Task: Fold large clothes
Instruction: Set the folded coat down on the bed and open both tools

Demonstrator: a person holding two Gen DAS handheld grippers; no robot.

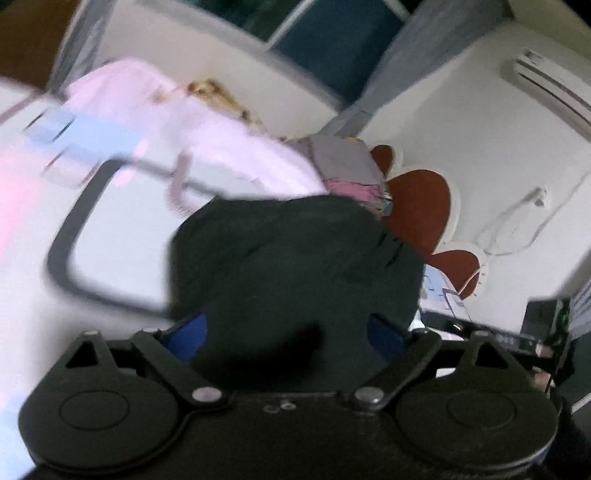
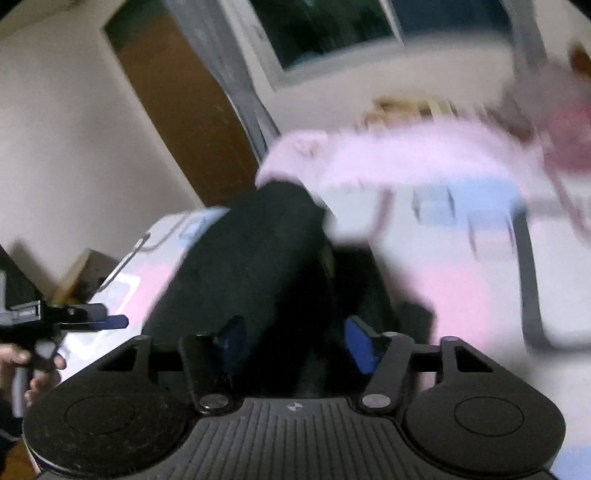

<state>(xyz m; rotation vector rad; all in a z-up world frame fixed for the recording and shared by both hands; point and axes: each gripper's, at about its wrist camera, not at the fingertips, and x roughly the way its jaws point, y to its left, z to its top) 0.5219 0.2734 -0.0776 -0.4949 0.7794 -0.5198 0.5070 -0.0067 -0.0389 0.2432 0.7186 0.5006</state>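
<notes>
A dark, bunched garment (image 1: 295, 258) lies on a white bed sheet (image 1: 110, 240) printed with dark lines. In the left wrist view it sits just ahead of my left gripper (image 1: 288, 328), whose blue pads stand wide apart at its near edge; this gripper is open. The right wrist view shows the same garment (image 2: 251, 258) rising from between the pads of my right gripper (image 2: 295, 343). Those pads stand apart with dark cloth filling the gap, and I see no pinch. My left gripper (image 2: 110, 319) also shows at the left, held by a hand (image 2: 22, 362), its fingertips just short of the garment's edge.
A pale pink blanket (image 1: 221, 147) (image 2: 406, 155) is heaped at the far side of the bed. A brown scalloped headboard (image 1: 417, 206) and a wall air conditioner (image 1: 546, 85) are on the right. A wooden door (image 2: 177, 110), a window (image 2: 325, 29) and a cardboard box (image 2: 85, 273) lie beyond the bed. Both views are blurred.
</notes>
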